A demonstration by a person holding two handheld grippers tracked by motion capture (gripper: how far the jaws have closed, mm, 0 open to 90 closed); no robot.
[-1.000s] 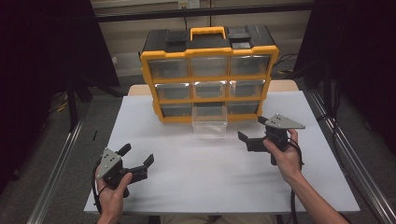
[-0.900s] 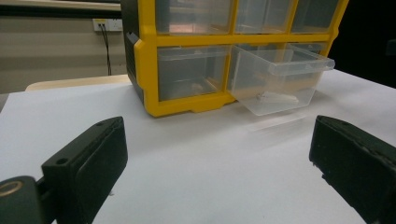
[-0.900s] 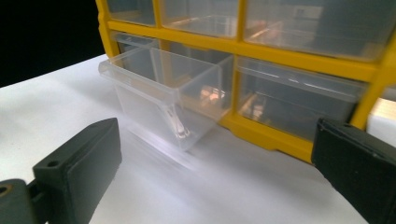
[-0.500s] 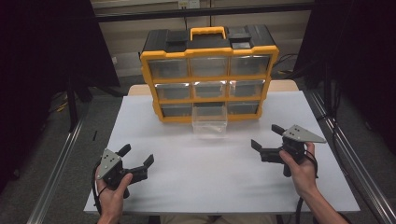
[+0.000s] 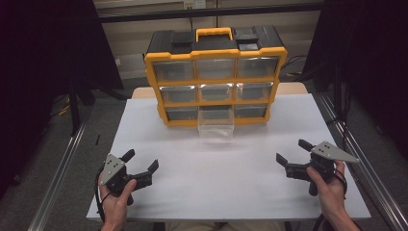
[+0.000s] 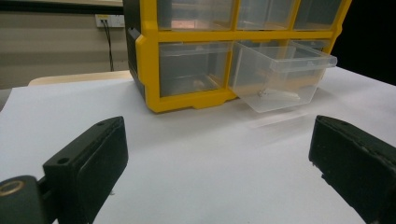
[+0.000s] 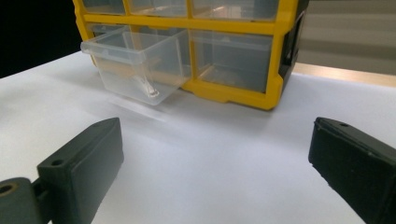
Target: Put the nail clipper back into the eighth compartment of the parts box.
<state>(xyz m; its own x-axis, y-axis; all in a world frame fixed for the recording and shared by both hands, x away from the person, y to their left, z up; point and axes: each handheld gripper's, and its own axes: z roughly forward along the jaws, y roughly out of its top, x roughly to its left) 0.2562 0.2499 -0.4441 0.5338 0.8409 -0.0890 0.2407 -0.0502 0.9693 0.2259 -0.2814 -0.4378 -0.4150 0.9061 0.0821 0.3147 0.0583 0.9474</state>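
A yellow and black drawer cabinet (image 5: pixel 215 72) stands at the far middle of the white table (image 5: pixel 250 187). Its bottom middle clear drawer (image 5: pixel 216 126) is pulled out over the table, and a small pale item (image 7: pixel 147 88) lies inside. My left gripper (image 5: pixel 142 160) rests low at the near left, open, with nothing between its jaws. At the near right my right gripper (image 5: pixel 292 150) is open too and holds nothing. The pulled-out drawer (image 6: pixel 280 77) shows ahead to the right in the left gripper view. In the right gripper view the drawer (image 7: pixel 140 70) shows ahead to the left.
The other clear drawers (image 5: pixel 175 70) of the cabinet are pushed in. A black carry handle section and yellow handle (image 5: pixel 214 32) top the cabinet. Metal rails (image 5: pixel 353 159) run along both sides of the table, with dark curtains beyond.
My right gripper has drawn back from near the pulled-out drawer toward the near right edge of the table, still open. The left gripper has hardly moved.
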